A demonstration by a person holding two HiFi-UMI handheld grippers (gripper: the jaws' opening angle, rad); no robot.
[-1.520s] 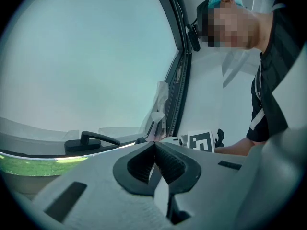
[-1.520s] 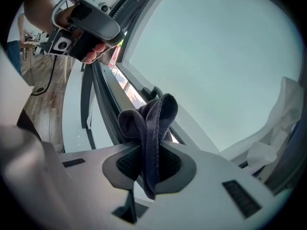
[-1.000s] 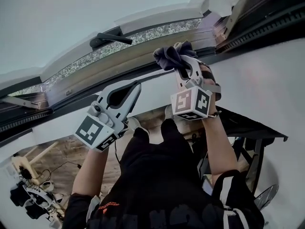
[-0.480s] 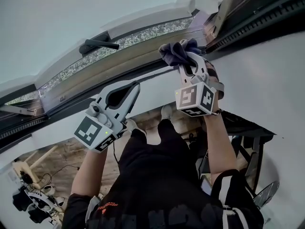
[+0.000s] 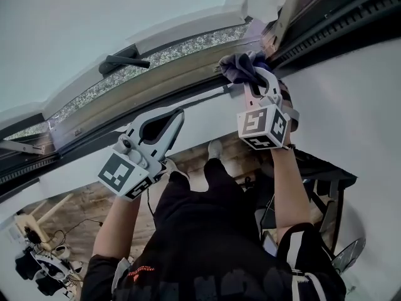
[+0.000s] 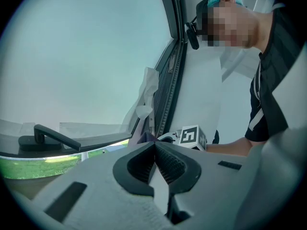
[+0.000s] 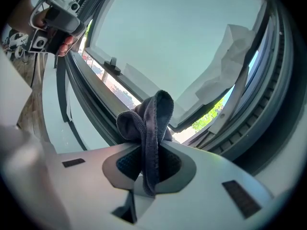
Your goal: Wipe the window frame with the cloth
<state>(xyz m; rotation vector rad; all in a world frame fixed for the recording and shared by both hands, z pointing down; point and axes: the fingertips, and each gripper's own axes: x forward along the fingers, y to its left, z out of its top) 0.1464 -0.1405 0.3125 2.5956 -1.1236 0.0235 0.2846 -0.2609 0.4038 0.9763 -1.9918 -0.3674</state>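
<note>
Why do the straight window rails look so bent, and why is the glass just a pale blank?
Head view: the wide lens bows the window frame into an arc. Right gripper view: dark rounded corners, the cloth sharp, the near left edge smeared. Left gripper view: the bright pane is washed out to a flat pale tone, and the handle shows as a dark silhouette against it.

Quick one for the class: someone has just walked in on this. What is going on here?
A person stands at a window with a gripper in each hand. The right gripper is shut on a dark cloth and holds it up at the window frame, near the frame's corner and to the right of the handle. The left gripper is shut and empty, held lower and off the frame.
</note>
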